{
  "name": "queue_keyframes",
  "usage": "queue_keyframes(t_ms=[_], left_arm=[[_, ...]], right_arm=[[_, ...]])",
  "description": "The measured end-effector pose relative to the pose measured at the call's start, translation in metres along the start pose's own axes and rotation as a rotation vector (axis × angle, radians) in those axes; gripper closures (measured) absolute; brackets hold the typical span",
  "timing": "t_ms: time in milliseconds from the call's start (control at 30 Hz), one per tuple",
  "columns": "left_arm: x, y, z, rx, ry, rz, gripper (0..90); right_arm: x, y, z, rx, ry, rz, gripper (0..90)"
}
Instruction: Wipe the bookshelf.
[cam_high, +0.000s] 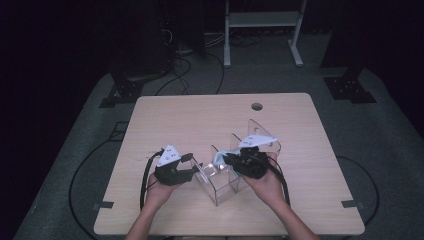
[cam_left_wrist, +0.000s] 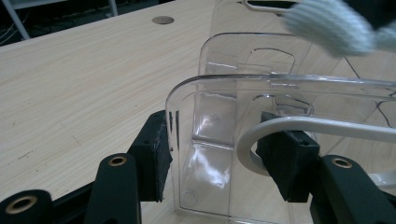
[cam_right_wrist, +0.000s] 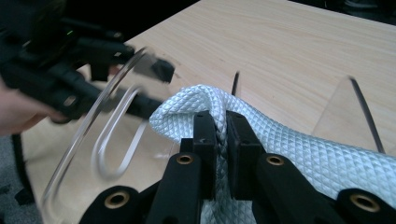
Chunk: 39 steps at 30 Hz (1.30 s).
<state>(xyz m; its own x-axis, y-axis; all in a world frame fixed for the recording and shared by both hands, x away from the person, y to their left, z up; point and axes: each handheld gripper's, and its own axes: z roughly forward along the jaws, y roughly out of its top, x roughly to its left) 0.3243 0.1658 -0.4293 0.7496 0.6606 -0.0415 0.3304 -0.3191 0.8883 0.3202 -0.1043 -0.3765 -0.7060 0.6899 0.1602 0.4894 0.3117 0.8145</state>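
On the pale wooden table (cam_high: 165, 120), the left gripper (cam_left_wrist: 224, 163) clamps a wall of the clear plastic divided bin (cam_left_wrist: 219, 140), while the right gripper (cam_right_wrist: 222, 140), jaws nearly together, pinches a white quilted cloth (cam_right_wrist: 289, 154), seemingly above that bin.

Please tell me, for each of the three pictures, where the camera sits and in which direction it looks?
High view: above the person's side, looking forward and down on the table; both forearms show.
Left gripper view: rides the left gripper, looking along its jaws at the clear box wall.
Right gripper view: rides the right gripper, whose jaws pinch a white cloth.
Shared: the gripper views both show cloth and box.
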Motion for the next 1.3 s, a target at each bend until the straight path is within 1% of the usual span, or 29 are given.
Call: queue_keyframes(t_ms=[67, 167, 267, 400, 433, 567, 700, 767, 867, 933, 1000, 1167, 1233, 1267, 1300], left_arm=[[0.0, 0.0, 0.0, 0.0, -0.001, -0.001, 45.7], [0.0, 0.0, 0.0, 0.0, -0.001, -0.001, 45.7], [0.0, 0.0, 0.0, -0.001, 0.001, -0.002, 45.7], [0.0, 0.0, 0.0, -0.003, 0.002, -0.002, 45.7], [0.0, 0.0, 0.0, -0.003, 0.002, -0.002, 45.8], [0.0, 0.0, 0.0, -0.004, 0.001, -0.001, 45.8], [0.0, 0.0, 0.0, -0.004, 0.003, -0.003, 45.8], [0.0, 0.0, 0.0, -0.003, 0.003, -0.001, 45.8], [0.0, 0.0, 0.0, -0.002, 0.002, 0.0, 45.8], [0.0, 0.0, 0.0, -0.003, 0.004, -0.002, 45.8], [-0.001, 0.0, 0.0, -0.005, 0.004, 0.001, 45.8], [0.0, 0.0, 0.0, -0.003, 0.001, -0.001, 45.8], [0.001, 0.0, 0.0, -0.003, -0.004, -0.003, 45.8], [0.001, 0.0, 0.0, -0.003, -0.004, -0.001, 45.8], [0.001, 0.0, 0.0, -0.004, -0.007, -0.001, 45.7]], right_arm=[[-0.002, 0.009, 0.008, 0.022, -0.002, 0.006, 83.2], [-0.001, 0.012, 0.01, 0.037, -0.011, -0.001, 83.2], [0.0, 0.015, 0.012, 0.048, -0.017, 0.005, 83.3], [-0.004, 0.023, 0.022, 0.053, -0.018, 0.006, 83.2], [-0.004, 0.024, 0.023, 0.055, -0.014, 0.014, 83.2], [-0.004, 0.023, 0.023, 0.053, -0.016, 0.009, 83.2], [-0.006, 0.027, 0.029, 0.053, -0.011, 0.027, 83.2], [-0.006, 0.027, 0.028, 0.054, -0.012, 0.026, 83.2], [-0.002, 0.022, 0.021, 0.052, -0.023, 0.006, 83.1], [-0.002, 0.021, 0.02, 0.052, -0.02, 0.007, 83.1], [-0.004, 0.025, 0.024, 0.055, -0.017, 0.015, 83.1], [-0.004, 0.044, 0.046, 0.107, -0.047, 0.015, 83.1], [-0.006, 0.046, 0.049, 0.112, -0.044, 0.018, 83.1], [-0.005, 0.044, 0.047, 0.105, -0.045, 0.009, 83.1], [-0.004, 0.042, 0.045, 0.101, -0.045, 0.011, 83.1]])
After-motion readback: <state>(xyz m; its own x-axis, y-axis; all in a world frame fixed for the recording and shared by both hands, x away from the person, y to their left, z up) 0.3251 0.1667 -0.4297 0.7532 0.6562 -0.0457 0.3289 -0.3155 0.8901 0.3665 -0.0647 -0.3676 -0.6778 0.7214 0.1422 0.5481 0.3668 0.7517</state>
